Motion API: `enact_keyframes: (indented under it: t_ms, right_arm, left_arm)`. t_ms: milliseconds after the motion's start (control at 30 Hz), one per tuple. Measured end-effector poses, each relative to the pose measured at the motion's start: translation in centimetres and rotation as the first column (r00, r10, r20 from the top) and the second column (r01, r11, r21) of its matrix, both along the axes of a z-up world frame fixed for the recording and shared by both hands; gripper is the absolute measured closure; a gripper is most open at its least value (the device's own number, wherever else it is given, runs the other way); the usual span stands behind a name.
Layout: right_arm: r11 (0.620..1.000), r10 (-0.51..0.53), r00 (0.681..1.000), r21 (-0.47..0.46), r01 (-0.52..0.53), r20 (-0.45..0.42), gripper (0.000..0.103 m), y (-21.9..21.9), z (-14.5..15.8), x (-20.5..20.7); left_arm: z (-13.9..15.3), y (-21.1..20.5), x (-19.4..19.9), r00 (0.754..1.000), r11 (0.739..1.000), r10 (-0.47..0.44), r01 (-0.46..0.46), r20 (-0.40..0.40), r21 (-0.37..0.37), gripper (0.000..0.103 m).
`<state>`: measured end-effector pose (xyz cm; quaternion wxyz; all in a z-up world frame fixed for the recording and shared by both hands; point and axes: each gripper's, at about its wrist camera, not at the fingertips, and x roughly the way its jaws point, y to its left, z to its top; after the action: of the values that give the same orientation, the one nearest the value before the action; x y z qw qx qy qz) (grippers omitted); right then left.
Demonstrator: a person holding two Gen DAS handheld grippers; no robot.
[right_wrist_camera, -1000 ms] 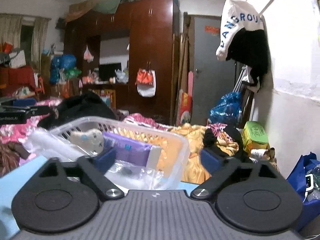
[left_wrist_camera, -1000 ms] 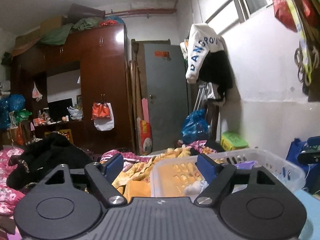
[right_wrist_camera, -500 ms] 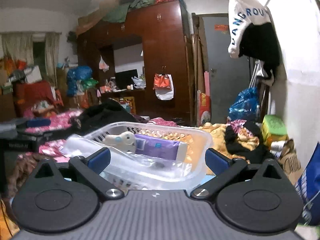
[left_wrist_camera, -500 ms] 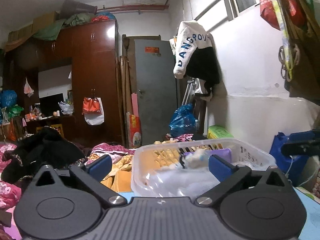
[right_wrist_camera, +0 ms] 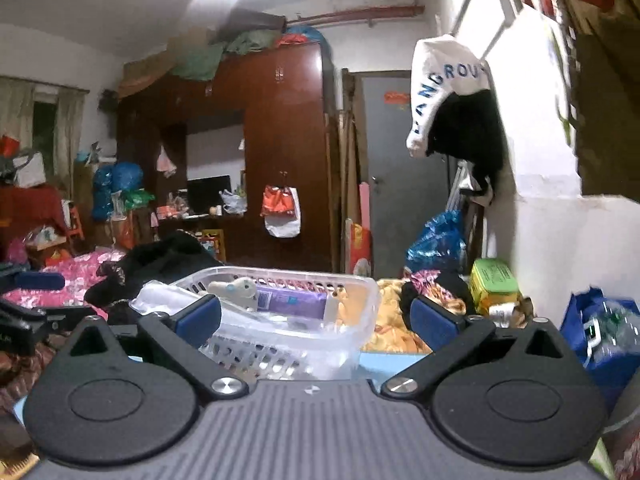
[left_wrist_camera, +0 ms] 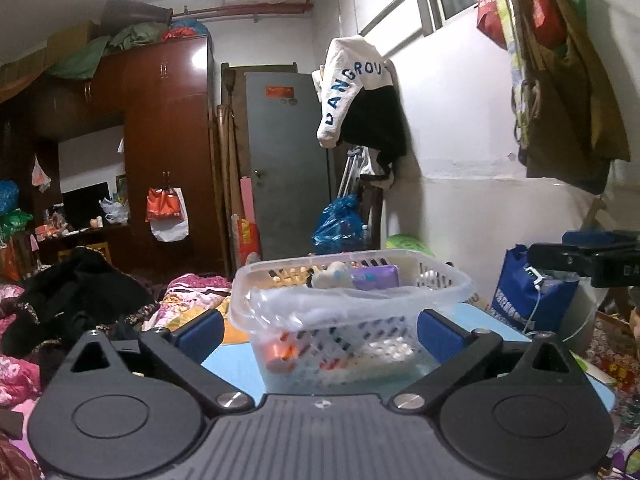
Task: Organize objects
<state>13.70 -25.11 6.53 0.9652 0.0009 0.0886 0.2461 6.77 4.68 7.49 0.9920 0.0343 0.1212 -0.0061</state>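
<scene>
Clear plastic basket (left_wrist_camera: pixel 352 304) sits on the light blue tabletop (left_wrist_camera: pixel 232 360), holding a purple pack (left_wrist_camera: pixel 374 277), a small white plush (left_wrist_camera: pixel 332 276) and crumpled clear plastic. Left gripper (left_wrist_camera: pixel 318 330) spread wide in front of basket, holding nothing; right gripper (right_wrist_camera: pixel 316 318) likewise wide, empty, basket ahead-left

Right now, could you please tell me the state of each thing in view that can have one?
Left tool: open, holding nothing, basket ahead between its fingers.
Right tool: open, holding nothing.
Plastic basket: upright on the blue surface, filled with items.
Purple pack: lying flat inside the basket.
Grey door: closed.
Wardrobe: upper doors closed.
White and black jacket: hanging by the wall.
</scene>
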Motion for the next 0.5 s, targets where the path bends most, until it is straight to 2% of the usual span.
enact_keyframes:
  t_ms: [100,200,300,500]
  right_arm:
    - [0.999,0.032,0.997,0.007,-0.031,-0.069,0.0,0.0,-0.6,0.2]
    - [0.999,0.032,0.994,0.023,-0.03,-0.101,0.0,0.0,-1.8,1.0]
    - [1.0,-0.021,0.995,-0.004,0.021,-0.1,0.0,0.4,-2.8,1.0]
    - [1.0,0.004,0.991,-0.003,-0.004,-0.135,0.0,0.6,-3.6,0.5]
  left_arm:
    - [-1.5,0.6,-0.3,1.0,0.998,0.017,-0.018,-0.016,-0.062,0.0]
    - [-2.4,1.1,0.0,0.999,0.995,0.022,-0.026,-0.049,-0.095,0.0]
    - [-2.7,1.2,-0.2,0.998,0.995,0.05,-0.053,-0.046,-0.084,0.0]
    - [-2.6,0.6,-0.9,0.999,0.997,0.045,-0.046,-0.028,-0.058,0.0]
